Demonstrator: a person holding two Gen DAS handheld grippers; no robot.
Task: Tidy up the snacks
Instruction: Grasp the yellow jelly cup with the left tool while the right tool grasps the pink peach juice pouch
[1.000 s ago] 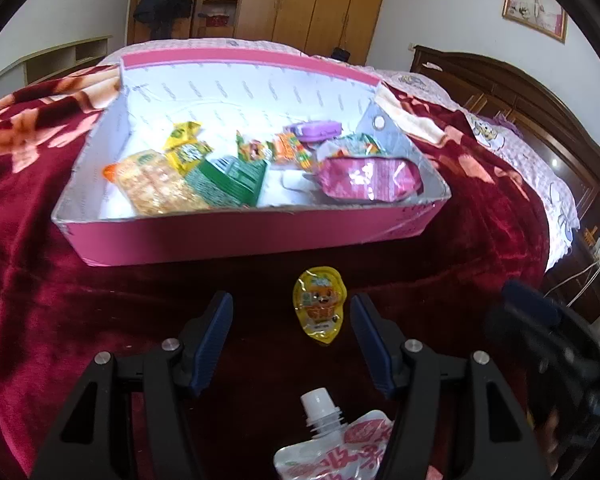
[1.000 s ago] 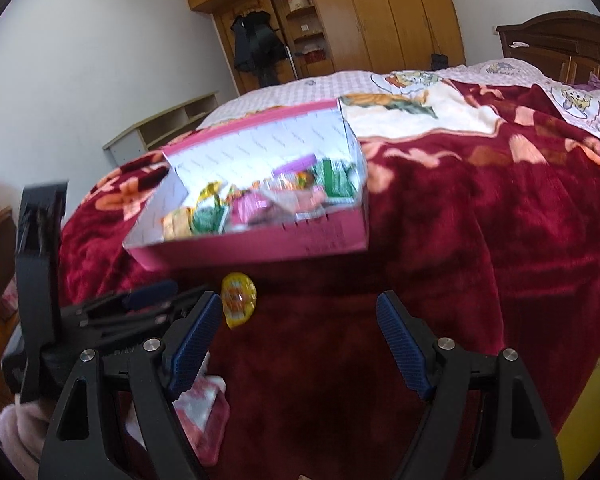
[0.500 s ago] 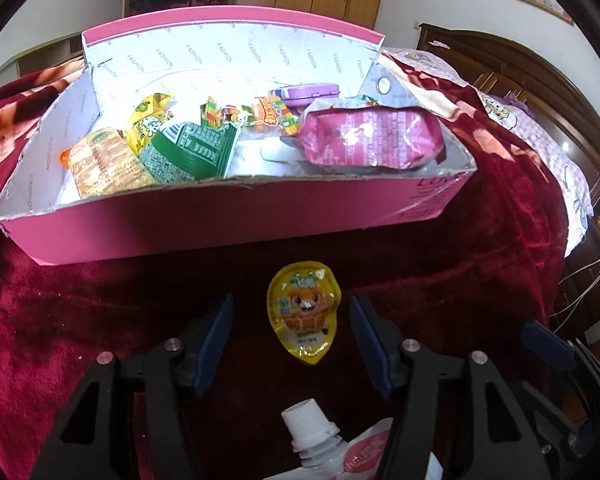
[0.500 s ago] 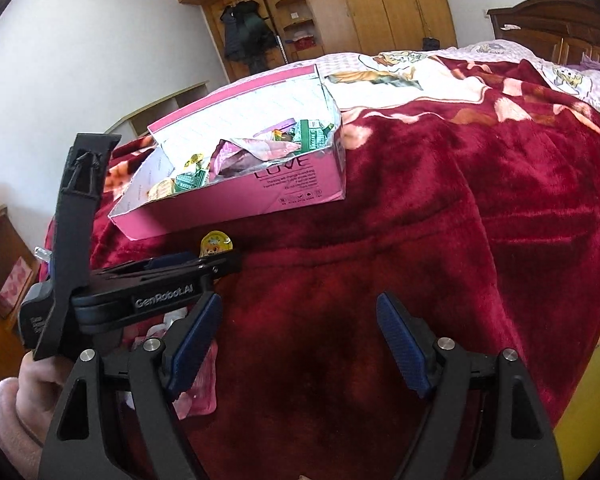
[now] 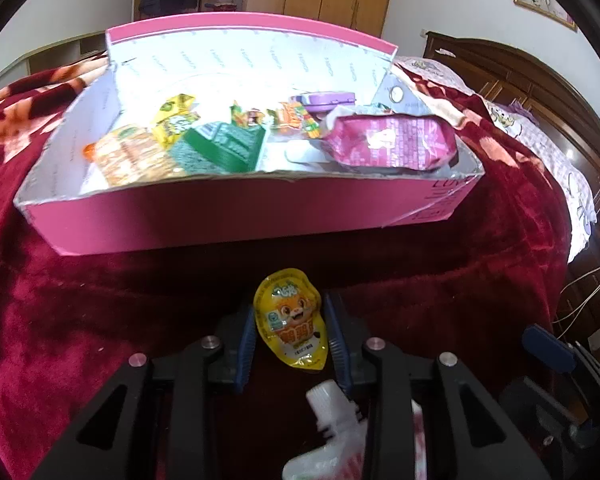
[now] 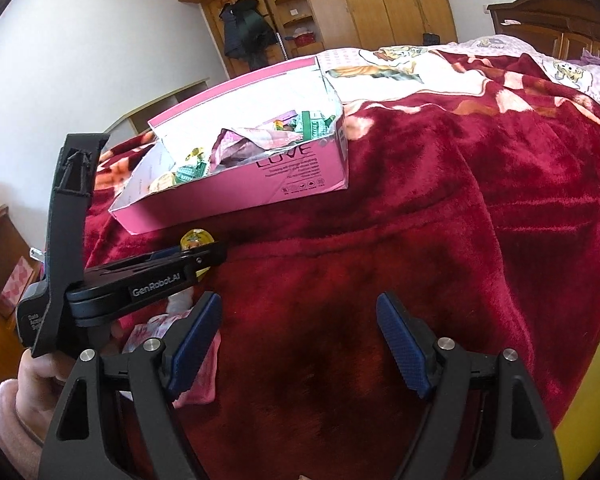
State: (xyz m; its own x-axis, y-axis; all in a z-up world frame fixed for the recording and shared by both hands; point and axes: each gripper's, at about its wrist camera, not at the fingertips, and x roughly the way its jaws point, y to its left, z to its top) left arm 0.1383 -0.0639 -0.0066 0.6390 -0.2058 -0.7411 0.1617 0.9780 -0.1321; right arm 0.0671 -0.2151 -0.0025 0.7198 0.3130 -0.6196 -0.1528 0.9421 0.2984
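Note:
A yellow jelly cup (image 5: 291, 320) with a cartoon animal on its lid lies on the dark red blanket (image 5: 480, 300), just in front of the pink snack box (image 5: 240, 216). My left gripper (image 5: 292, 336) is closing its jaws around the cup, and the blue pads touch both of its sides. In the right wrist view the left gripper (image 6: 198, 258) reaches in from the left, with the jelly cup (image 6: 196, 238) at its tip, below the pink box (image 6: 260, 188). My right gripper (image 6: 300, 344) is open over bare blanket, holding nothing.
The box holds several packets, among them a pink bag (image 5: 392, 144) and a green one (image 5: 224, 148). A pink-and-white pouch with a white spout (image 5: 328, 404) lies under the left gripper. A wooden headboard (image 5: 540, 80) and wardrobes (image 6: 380, 0) stand behind the bed.
My left gripper has moved forward to the jelly cup and its jaws have narrowed from wide open to touching the cup's sides. The right gripper's jaws stay equally wide.

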